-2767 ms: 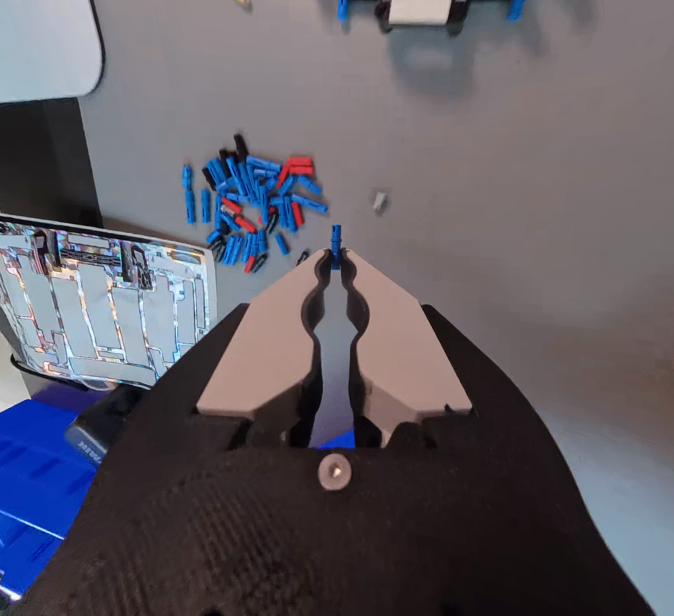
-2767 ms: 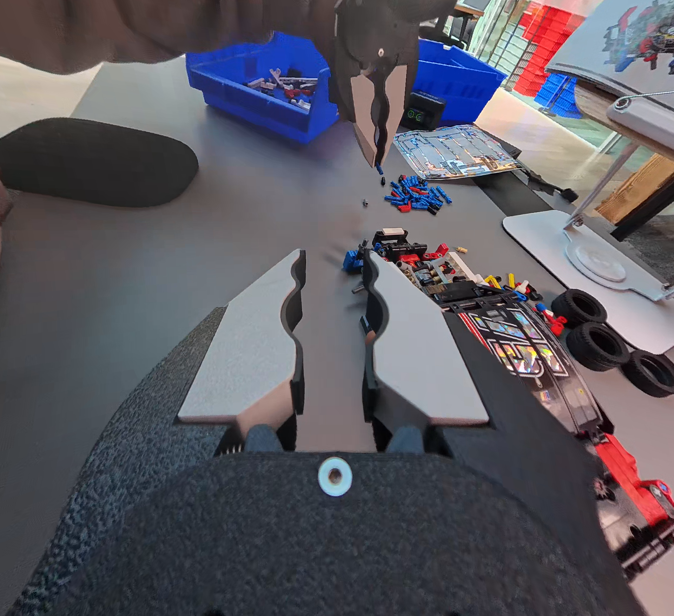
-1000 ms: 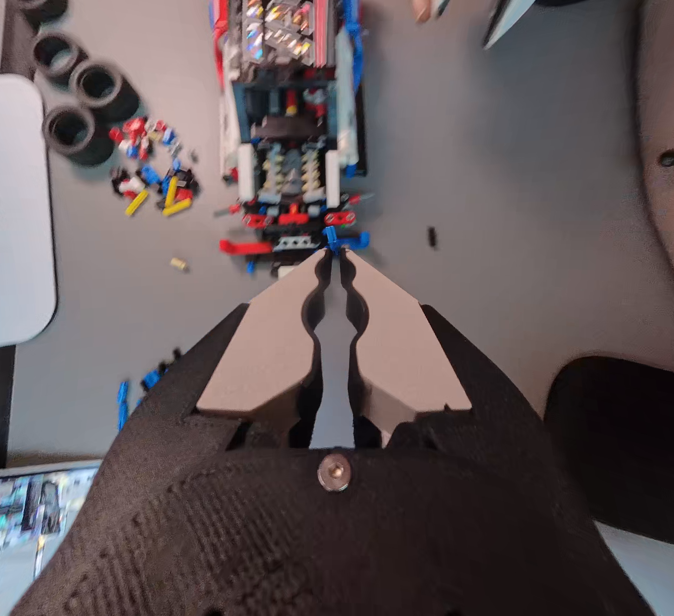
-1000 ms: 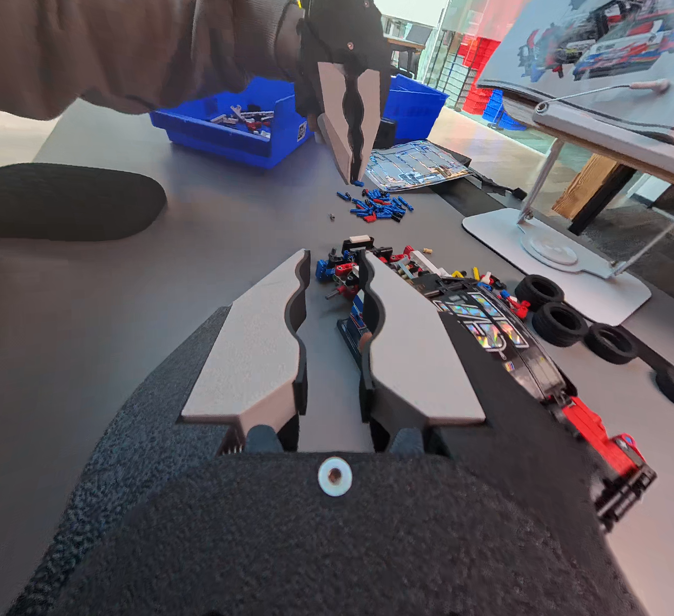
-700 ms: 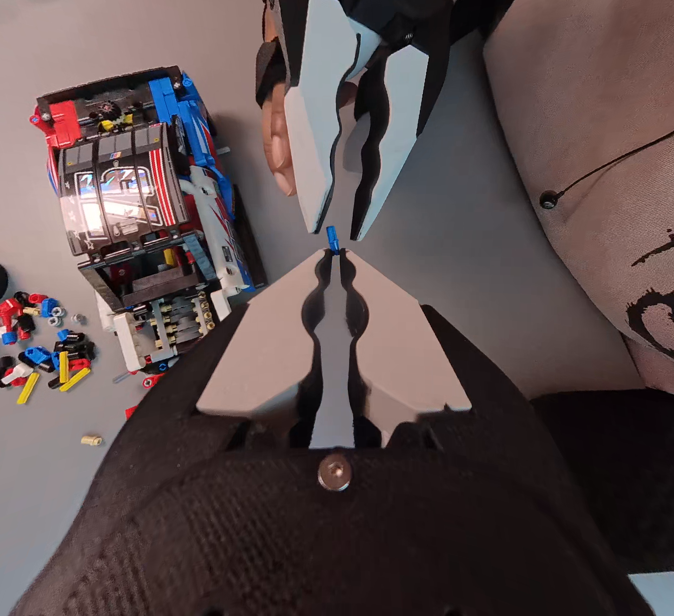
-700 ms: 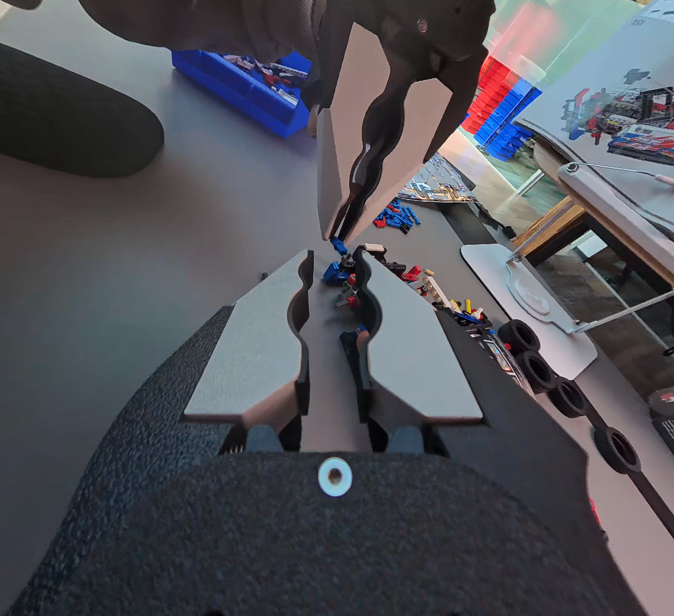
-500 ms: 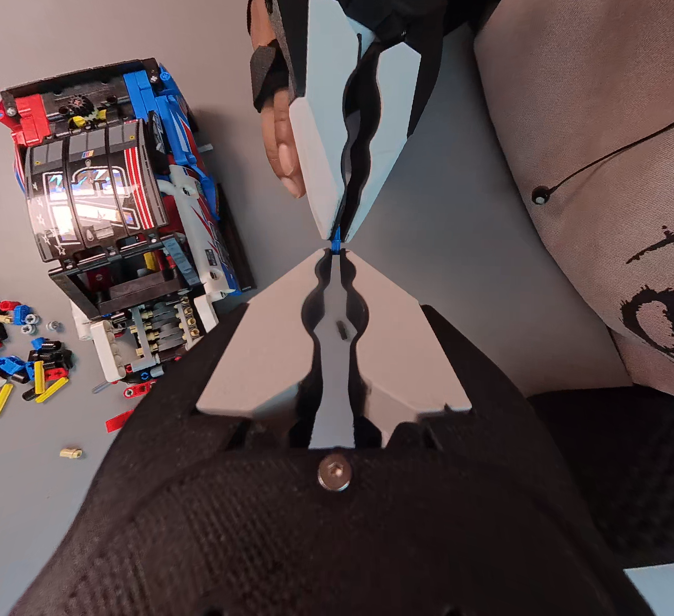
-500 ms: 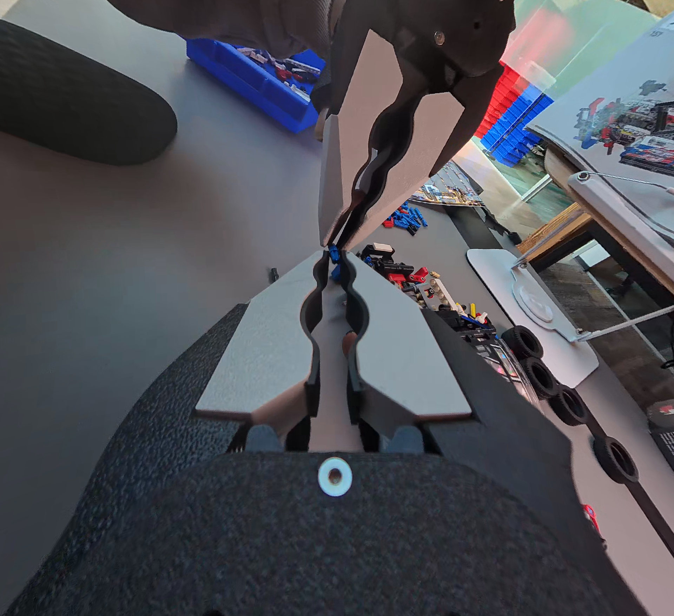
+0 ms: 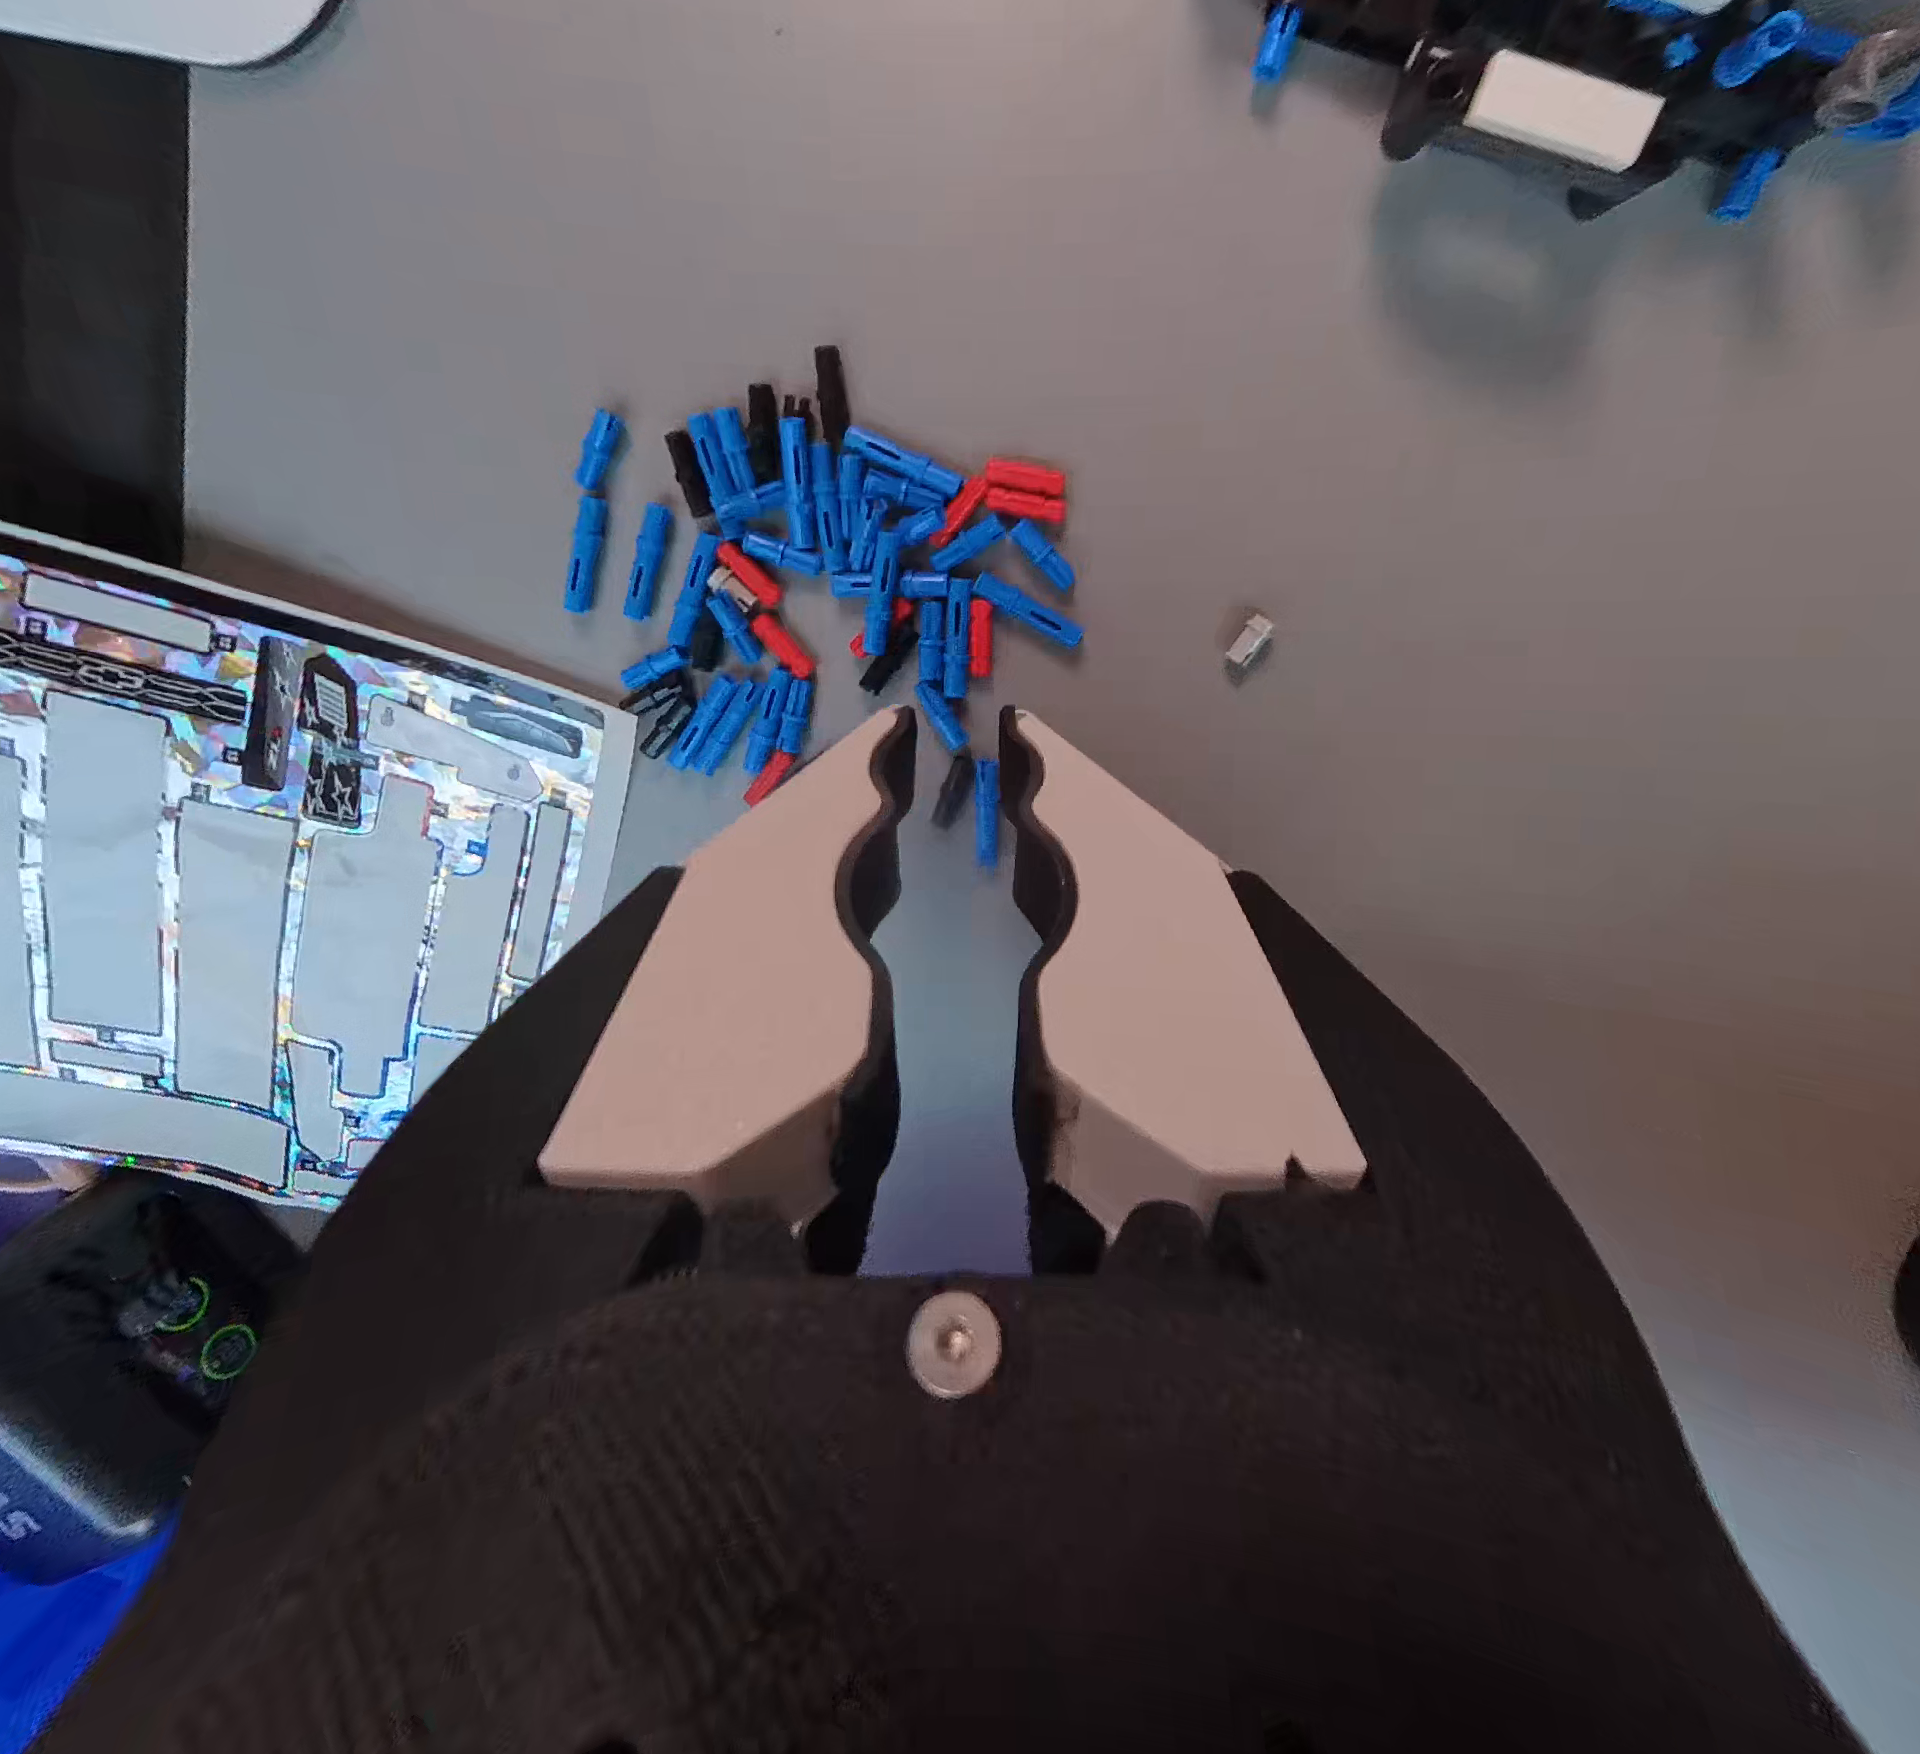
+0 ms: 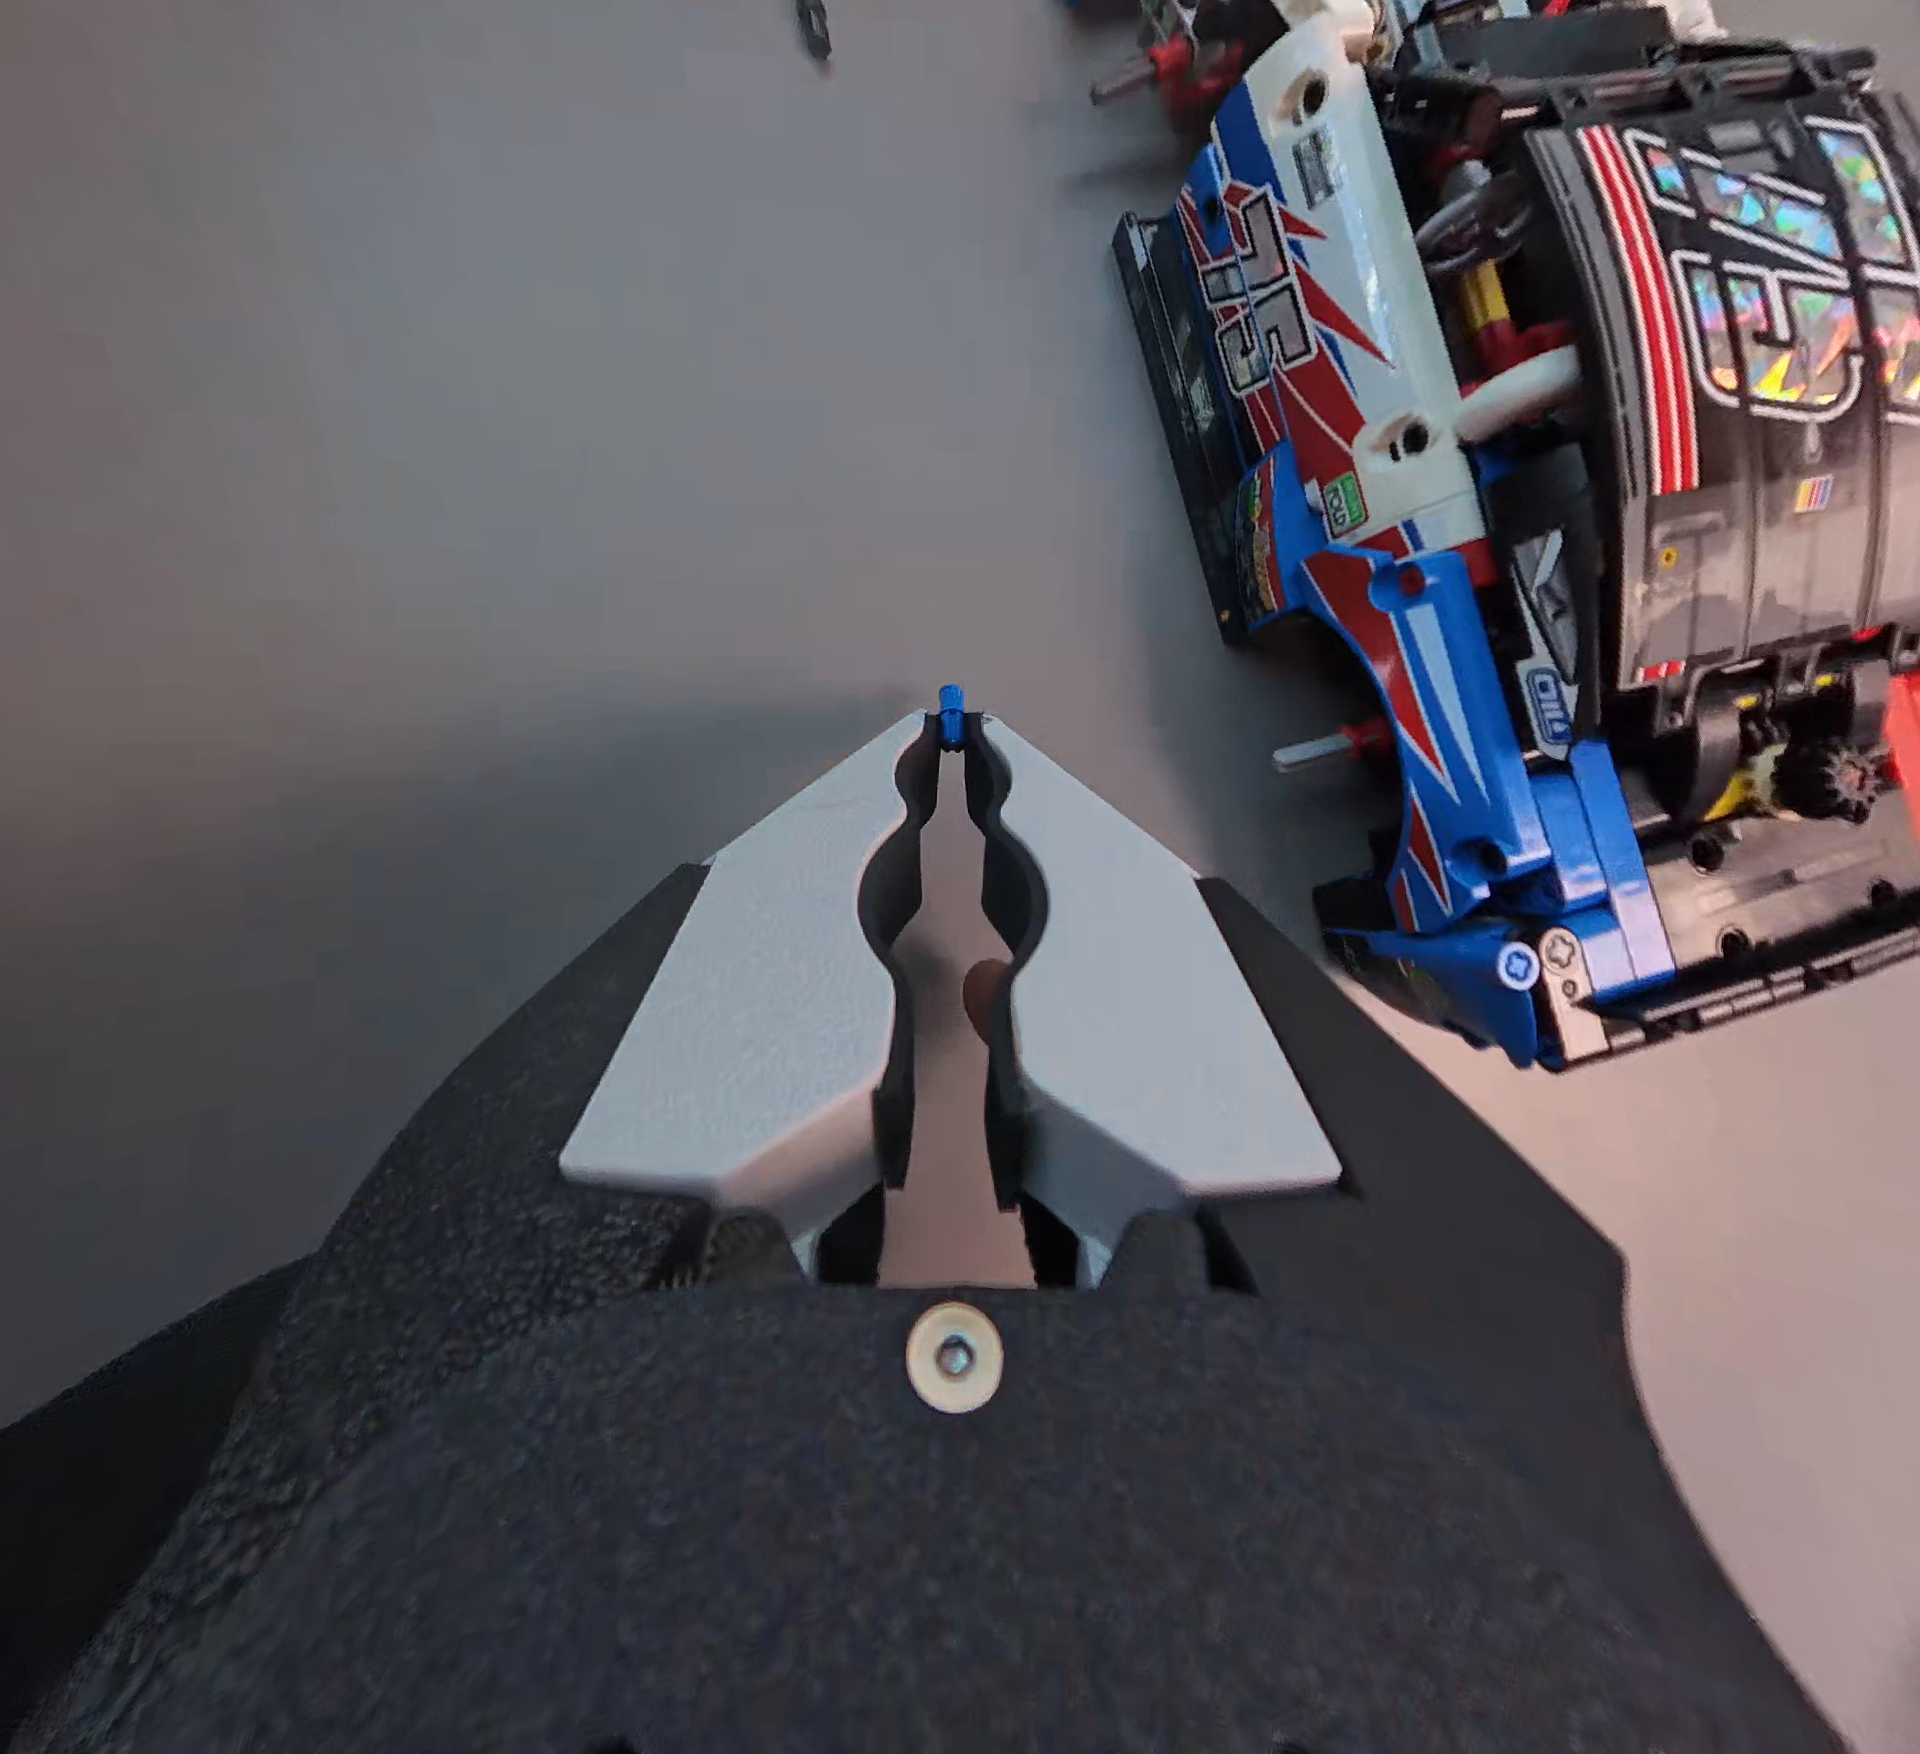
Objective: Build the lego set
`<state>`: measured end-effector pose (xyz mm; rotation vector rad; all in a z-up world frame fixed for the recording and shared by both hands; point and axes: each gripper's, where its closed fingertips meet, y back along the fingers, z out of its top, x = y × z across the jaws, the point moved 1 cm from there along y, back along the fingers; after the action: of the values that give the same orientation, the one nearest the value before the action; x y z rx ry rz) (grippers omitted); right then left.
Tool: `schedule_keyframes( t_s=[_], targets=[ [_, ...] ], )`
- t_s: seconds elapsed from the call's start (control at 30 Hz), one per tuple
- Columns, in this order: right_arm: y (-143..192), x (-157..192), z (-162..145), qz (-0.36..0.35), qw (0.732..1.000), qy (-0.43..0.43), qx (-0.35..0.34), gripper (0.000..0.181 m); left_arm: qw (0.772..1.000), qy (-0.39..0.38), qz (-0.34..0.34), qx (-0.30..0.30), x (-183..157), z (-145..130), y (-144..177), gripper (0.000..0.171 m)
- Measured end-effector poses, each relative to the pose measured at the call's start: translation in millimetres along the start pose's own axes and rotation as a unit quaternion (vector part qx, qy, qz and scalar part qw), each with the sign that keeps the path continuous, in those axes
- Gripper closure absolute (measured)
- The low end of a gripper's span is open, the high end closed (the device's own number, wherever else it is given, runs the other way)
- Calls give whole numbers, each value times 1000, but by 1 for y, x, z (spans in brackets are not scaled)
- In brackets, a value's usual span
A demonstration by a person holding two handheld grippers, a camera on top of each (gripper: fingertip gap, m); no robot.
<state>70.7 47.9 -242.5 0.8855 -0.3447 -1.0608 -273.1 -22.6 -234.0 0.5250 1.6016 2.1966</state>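
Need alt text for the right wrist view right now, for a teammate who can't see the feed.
The right gripper is shut on a small blue pin, held above the bare grey table. To its right sits the partly built race car in blue, white, red and black, and a lone black pin lies farther off.

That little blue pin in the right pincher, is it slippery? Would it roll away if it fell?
Probably a bit slippery: the blue pin looks like smooth, hard plastic, and the right gripper pinches it only at the very tips. It's round like a tiny tube, so on the flat grey table it would likely roll. It seems stiff and very light.
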Motion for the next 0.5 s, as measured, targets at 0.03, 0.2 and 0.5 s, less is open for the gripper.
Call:
schedule_keyframes(
  t_s=[0.03,0.2,0.5],
  targets=[
    [0,-1,-4,1,1000,-2,6,179,1000,8,-2,-1,2,-2,-2,157],
    [-3,0,-12,9,1000,-9,21,175,1000,21,-10,4,4,-4,-7,159],
    [-1,-1,-10,11,1000,-11,9,172,999,25,-10,28,5,-10,-17,164]
  ],
)
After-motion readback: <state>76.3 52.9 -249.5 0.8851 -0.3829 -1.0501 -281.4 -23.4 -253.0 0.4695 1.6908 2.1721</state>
